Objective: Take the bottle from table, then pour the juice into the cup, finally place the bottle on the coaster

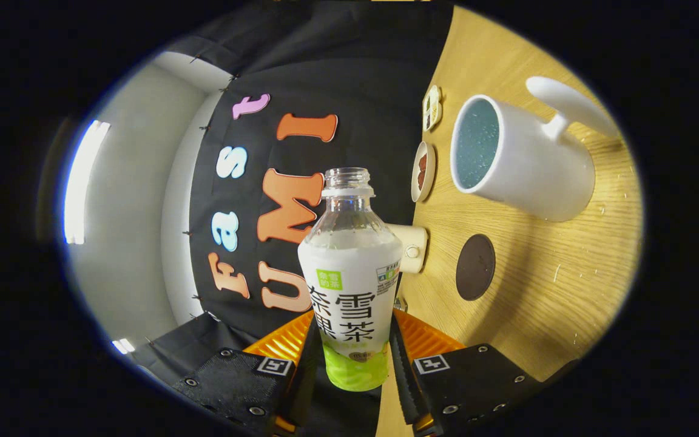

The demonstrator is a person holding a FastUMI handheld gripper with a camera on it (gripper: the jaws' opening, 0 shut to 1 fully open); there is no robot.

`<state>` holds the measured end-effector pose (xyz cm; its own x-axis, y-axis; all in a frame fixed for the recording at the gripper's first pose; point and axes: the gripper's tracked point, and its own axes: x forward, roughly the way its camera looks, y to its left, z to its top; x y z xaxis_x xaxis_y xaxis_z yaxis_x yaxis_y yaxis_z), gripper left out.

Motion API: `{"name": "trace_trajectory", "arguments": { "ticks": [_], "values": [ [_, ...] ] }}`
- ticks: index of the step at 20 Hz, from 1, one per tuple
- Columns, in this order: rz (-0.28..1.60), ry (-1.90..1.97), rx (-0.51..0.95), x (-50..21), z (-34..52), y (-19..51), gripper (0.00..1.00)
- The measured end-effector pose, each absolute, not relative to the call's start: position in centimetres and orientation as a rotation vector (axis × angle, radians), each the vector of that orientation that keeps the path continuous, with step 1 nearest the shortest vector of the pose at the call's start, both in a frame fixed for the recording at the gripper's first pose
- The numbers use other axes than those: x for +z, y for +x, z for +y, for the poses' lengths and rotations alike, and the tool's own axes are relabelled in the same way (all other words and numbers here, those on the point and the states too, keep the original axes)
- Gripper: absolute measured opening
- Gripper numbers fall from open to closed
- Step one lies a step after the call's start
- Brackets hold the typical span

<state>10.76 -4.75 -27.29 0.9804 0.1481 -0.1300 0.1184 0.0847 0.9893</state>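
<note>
A: Gripper [352,364]?
B: Fingers [307,364] closed onto the bottle [351,285], one pad pressing each side of its lower body. Cap's off, neck open. View is rolled.
A: To its right?
B: Dark round coaster [475,267] on the wooden table [556,291], near the bottle. Beyond it the white cup [519,161], speckled blue inside, well apart.

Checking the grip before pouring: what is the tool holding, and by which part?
The tool holds the uncapped clear plastic bottle with a white-and-green label, both fingers pressing its lower body.
</note>
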Motion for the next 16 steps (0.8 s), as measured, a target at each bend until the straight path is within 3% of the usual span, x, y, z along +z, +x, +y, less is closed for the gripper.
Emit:
{"name": "trace_trajectory", "arguments": {
  "ticks": [16],
  "values": [
    [0.182,1.681,-0.037,-28.1,-7.0,11.7,0.58]
  ]
}}
